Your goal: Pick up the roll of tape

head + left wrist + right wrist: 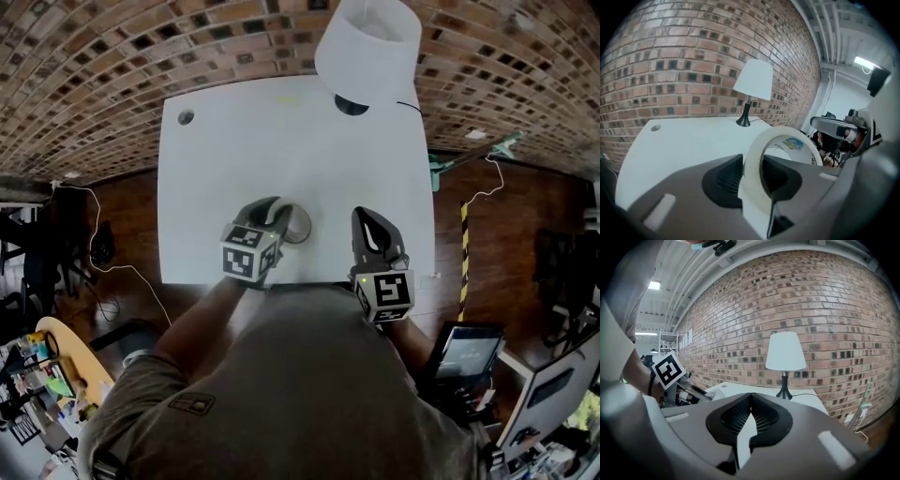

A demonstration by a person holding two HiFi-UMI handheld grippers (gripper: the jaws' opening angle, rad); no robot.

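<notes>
White tabletop (234,159) is seen from above, and two grippers are held by a person at its near edge. The left gripper (274,211) is closed partway on the roll of tape (752,154). The band is pinched between the jaws so that the ring is kept upright and secure, and it appears to be held clear of the surface. The right gripper (750,414), just to the right, is closed on nothing and is seemingly kept aside. At the far edge a white-shaded lamp (367,42) is set before a brick wall (112,66).
</notes>
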